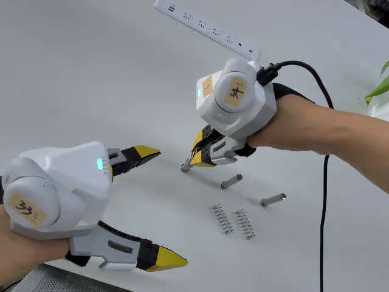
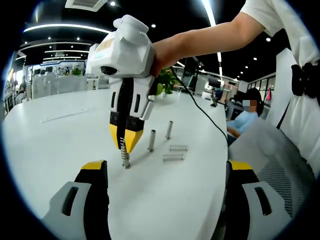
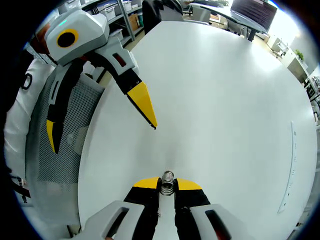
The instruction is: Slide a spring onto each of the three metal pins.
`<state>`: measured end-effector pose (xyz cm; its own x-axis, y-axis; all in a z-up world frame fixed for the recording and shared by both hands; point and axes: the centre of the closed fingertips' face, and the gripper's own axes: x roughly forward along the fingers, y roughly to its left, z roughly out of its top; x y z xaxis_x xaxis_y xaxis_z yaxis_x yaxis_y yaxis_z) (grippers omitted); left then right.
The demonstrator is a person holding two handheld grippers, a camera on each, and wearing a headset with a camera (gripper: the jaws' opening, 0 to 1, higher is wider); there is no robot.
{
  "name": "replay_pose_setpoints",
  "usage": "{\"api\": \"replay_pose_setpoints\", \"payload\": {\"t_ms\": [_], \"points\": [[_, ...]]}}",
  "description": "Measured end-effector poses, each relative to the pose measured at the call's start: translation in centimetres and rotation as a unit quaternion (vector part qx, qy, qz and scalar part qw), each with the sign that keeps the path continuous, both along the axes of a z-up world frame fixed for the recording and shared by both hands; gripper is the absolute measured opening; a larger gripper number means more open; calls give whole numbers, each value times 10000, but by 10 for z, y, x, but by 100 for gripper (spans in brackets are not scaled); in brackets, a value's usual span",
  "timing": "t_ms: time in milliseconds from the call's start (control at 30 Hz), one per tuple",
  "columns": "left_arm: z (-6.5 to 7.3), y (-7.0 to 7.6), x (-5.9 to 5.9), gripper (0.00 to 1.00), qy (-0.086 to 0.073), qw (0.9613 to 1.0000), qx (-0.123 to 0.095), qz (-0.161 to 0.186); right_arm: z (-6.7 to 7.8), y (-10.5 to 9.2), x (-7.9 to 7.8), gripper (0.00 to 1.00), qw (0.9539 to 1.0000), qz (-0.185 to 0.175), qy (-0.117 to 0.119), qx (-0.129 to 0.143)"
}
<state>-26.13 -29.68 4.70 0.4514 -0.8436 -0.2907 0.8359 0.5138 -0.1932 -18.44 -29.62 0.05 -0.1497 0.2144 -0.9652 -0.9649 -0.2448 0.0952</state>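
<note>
My right gripper (image 1: 194,159) is shut on a spring (image 3: 168,183) whose coils show between its yellow tips. That spring (image 2: 125,159) sits around a metal pin (image 1: 185,166) whose foot touches the white table (image 1: 91,79). Two bare pins (image 1: 231,181) (image 1: 273,199) are just right of it; in the left gripper view they (image 2: 151,140) (image 2: 169,129) stand upright. Two loose springs (image 1: 221,218) (image 1: 244,223) lie side by side in front of them. My left gripper (image 1: 161,207) is wide open and holds nothing, aimed at the right gripper (image 2: 126,142) from a short way off.
A white power strip (image 1: 206,27) lies at the far side of the table. A black cable (image 1: 322,182) runs from the right gripper down the right side. Green leaves (image 1: 380,88) poke in at the right edge. A mesh chair back (image 3: 65,145) stands by the table edge.
</note>
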Motion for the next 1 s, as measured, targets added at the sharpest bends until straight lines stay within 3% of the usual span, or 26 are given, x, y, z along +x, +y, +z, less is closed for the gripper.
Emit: {"api": "replay_pose_setpoints", "payload": {"t_ms": [1000], "points": [[-1, 3, -1, 96, 43, 10000, -46, 26, -19, 1, -2, 8, 10000, -12, -47, 1]]}}
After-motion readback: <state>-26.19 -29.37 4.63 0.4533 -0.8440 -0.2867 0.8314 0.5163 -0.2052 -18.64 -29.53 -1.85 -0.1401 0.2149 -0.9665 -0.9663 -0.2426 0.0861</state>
